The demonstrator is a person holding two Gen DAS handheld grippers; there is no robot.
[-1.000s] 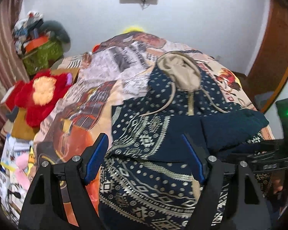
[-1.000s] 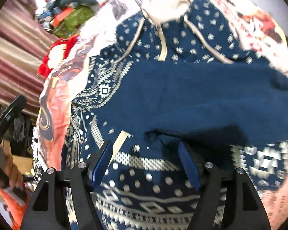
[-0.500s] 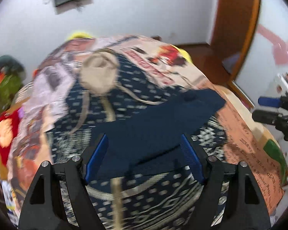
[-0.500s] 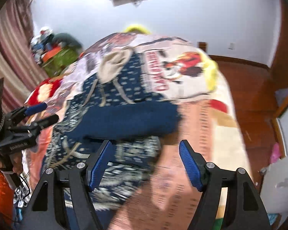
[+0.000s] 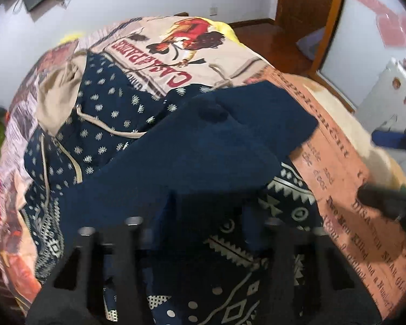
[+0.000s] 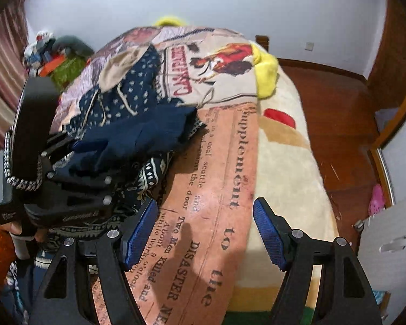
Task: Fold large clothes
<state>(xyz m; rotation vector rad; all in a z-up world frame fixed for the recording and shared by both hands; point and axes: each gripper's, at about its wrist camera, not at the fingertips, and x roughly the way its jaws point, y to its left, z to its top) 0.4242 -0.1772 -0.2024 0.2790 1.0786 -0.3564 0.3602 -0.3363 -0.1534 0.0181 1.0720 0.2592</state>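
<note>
A navy patterned hoodie (image 5: pixel 116 113) with a beige hood (image 5: pixel 58 94) lies on the bed, one plain navy sleeve (image 5: pixel 203 146) folded across its body. It also shows in the right wrist view (image 6: pixel 127 113). My left gripper (image 5: pixel 205 224) hangs low over the hoodie's lower part with its fingers spread and nothing between them; it also appears in the right wrist view (image 6: pixel 94 173). My right gripper (image 6: pixel 205 230) is open and empty over the printed blanket, to the right of the hoodie.
The bed carries a blanket with newspaper print (image 6: pixel 230 162) and a rooster picture (image 5: pixel 192 35). Wooden floor (image 6: pixel 338 108) and a door frame (image 5: pixel 311 13) lie to the right. Piled items (image 6: pixel 54 59) and a striped curtain (image 6: pixel 2 75) are at the far left.
The right gripper has swung away from the sleeve to the blanket on the right. The left gripper has moved closer to the hoodie and turned right. The sleeve lies folded across the body.
</note>
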